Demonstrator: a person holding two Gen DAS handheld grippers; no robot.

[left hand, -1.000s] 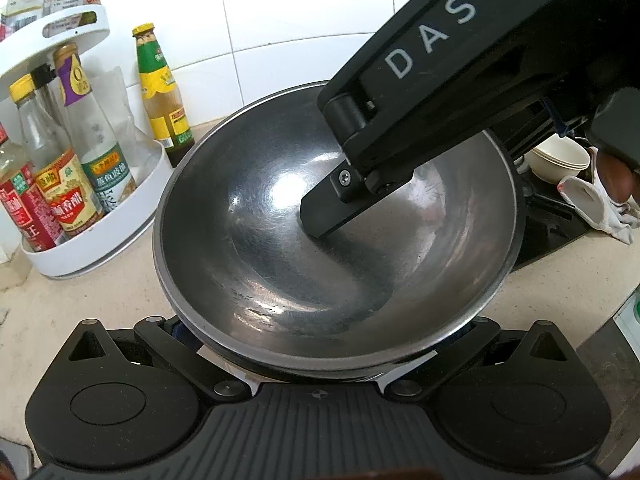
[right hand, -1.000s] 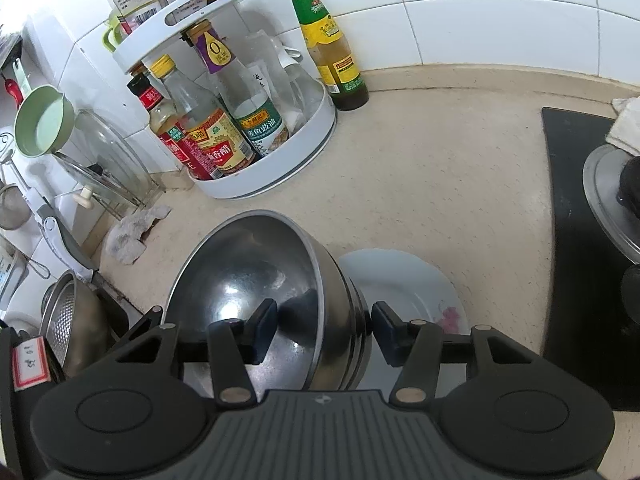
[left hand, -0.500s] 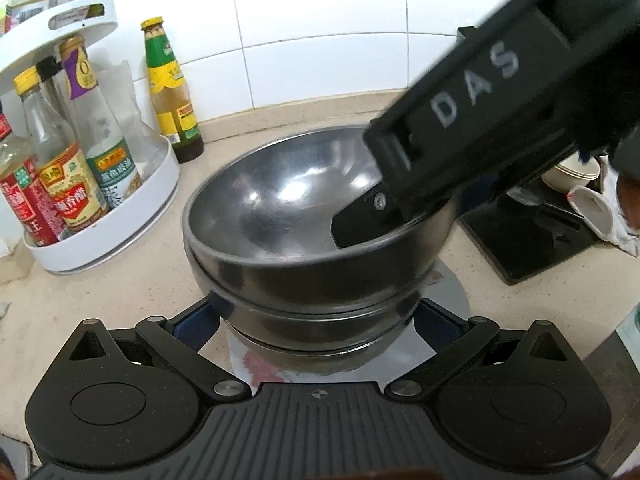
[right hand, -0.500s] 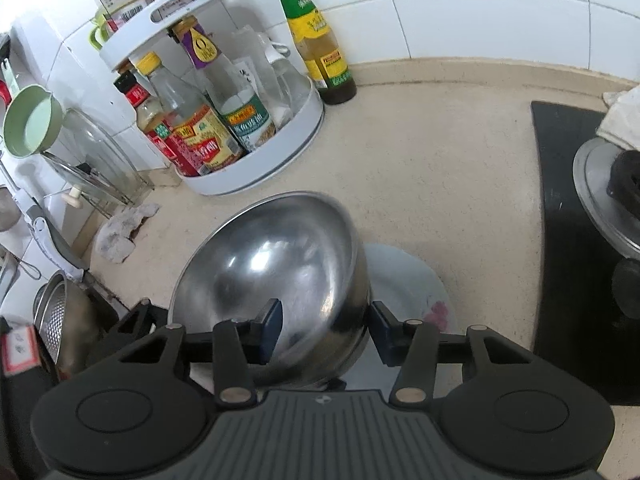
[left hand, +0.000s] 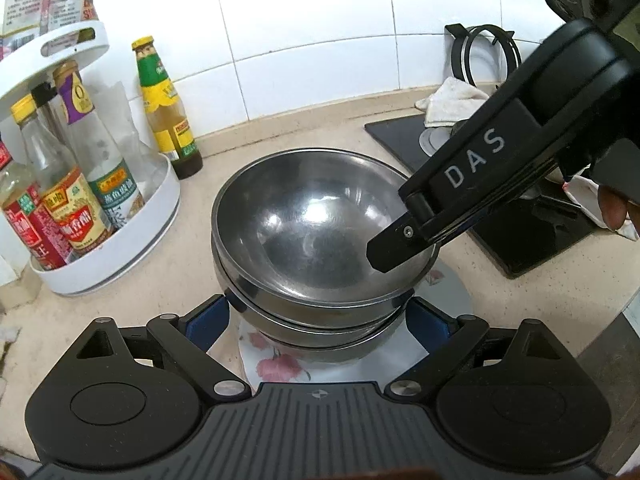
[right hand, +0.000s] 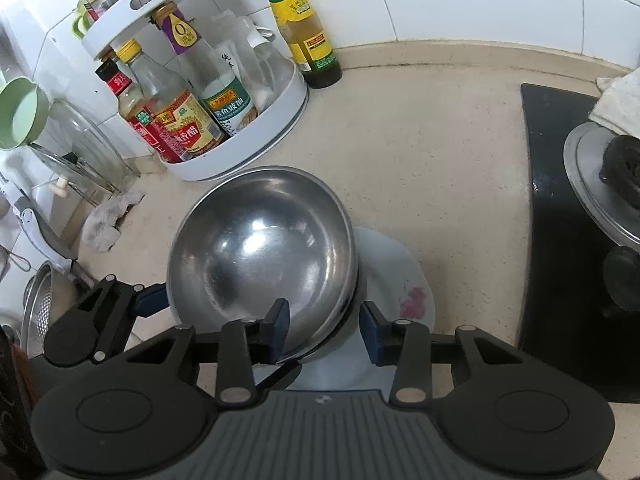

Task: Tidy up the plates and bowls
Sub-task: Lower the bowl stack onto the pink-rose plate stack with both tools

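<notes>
1. Right gripper point(right hand: 323, 330) first: my jaws have just been closing in, and the rim of the top steel bowl point(right hand: 262, 248) sits between them, one finger inside the bowl and one outside. Can't tell if the pads actually press the rim yet.
2. Left gripper point(left hand: 320, 318) has its jaws spread wide around the bowl stack point(left hand: 320, 320), and they've just been easing in a bit; fingers are beside the lower bowls, looks like a small gap each side.
3. That stack is nested steel bowls sitting on a flowered plate point(left hand: 448, 292), which rests on the beige counter point(right hand: 420, 140).
4. Further out: white turntable rack point(left hand: 120, 240) of sauce bottles to the left, a green-capped bottle point(left hand: 166, 108) by the tiled wall, black stove point(right hand: 560, 200) on the right.
</notes>
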